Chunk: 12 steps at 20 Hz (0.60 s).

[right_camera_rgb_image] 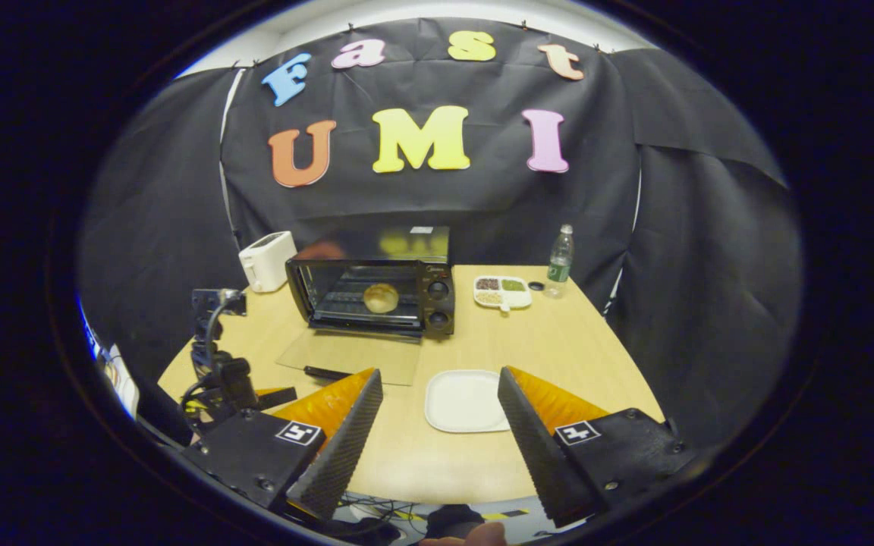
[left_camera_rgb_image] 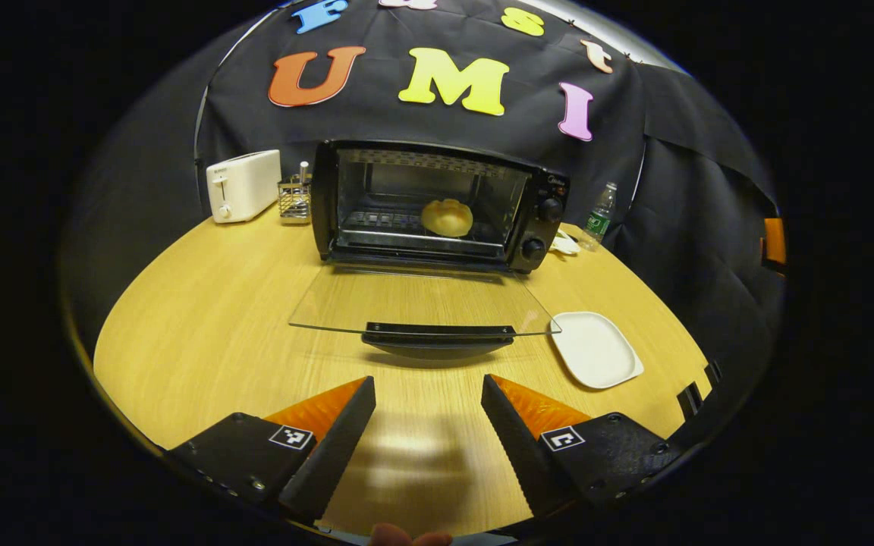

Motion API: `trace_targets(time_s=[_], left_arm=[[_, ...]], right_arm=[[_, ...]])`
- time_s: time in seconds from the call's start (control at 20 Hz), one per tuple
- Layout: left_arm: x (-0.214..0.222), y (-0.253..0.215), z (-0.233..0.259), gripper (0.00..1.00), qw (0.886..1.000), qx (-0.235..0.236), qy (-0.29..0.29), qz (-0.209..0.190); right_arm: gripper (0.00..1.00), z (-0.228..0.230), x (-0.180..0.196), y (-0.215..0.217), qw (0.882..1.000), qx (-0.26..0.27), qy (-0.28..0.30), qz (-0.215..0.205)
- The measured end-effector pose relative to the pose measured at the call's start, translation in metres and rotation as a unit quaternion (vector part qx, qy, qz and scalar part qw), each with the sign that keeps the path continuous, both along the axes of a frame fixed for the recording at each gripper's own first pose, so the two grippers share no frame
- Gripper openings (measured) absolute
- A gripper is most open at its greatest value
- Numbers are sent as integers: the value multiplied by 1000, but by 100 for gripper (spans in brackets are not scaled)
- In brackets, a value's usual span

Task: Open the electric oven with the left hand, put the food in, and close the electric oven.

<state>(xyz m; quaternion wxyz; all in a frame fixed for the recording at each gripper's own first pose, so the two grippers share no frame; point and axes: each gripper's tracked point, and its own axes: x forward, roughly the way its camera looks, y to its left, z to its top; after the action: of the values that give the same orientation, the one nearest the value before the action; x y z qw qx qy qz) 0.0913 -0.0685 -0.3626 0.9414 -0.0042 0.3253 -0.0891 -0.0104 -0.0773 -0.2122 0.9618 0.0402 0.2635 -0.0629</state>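
Observation:
The black electric oven (left_camera_rgb_image: pixel 437 205) stands at the back of the wooden table (left_camera_rgb_image: pixel 202 334) with its glass door (left_camera_rgb_image: pixel 422 303) folded down flat. A round bread roll (left_camera_rgb_image: pixel 447 217) lies on the rack inside. My left gripper (left_camera_rgb_image: pixel 428 394) is open just in front of the door's black handle (left_camera_rgb_image: pixel 438 331), holding nothing. In the right gripper view the oven (right_camera_rgb_image: pixel 376 292) and roll (right_camera_rgb_image: pixel 381 297) sit farther off. My right gripper (right_camera_rgb_image: pixel 440 394) is open and held back over the table's near edge, behind a white plate (right_camera_rgb_image: pixel 466 400). The left gripper (right_camera_rgb_image: pixel 224 364) appears at the lower left there.
A white toaster (left_camera_rgb_image: pixel 243 184) and a wire holder (left_camera_rgb_image: pixel 294 199) stand left of the oven. A plastic bottle (left_camera_rgb_image: pixel 598 216) and a divided dish (right_camera_rgb_image: pixel 503 290) sit to its right. The white square plate (left_camera_rgb_image: pixel 595 349) lies bare right of the open door.

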Motion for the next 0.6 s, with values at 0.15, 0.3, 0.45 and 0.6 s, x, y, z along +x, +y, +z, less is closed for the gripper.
trace_targets(time_s=[0.15, 0.3, 0.45, 0.6], left_arm=[[13, -7, -20, 93, 1000, 11, 14, 8], [29, -5, -28, 93, 999, 18, 18, 29], [36, -8, -37, 93, 999, 28, 24, 24], [42, -10, -22, 93, 999, 42, -1, 16]], right_arm=[[96, -7, -6, -25, 1000, 1, 18, -12], [96, -10, -4, -46, 1000, -15, 22, -9], [96, -17, -1, -54, 999, -14, 31, -1], [97, -22, 5, -54, 999, -6, 33, 10]])
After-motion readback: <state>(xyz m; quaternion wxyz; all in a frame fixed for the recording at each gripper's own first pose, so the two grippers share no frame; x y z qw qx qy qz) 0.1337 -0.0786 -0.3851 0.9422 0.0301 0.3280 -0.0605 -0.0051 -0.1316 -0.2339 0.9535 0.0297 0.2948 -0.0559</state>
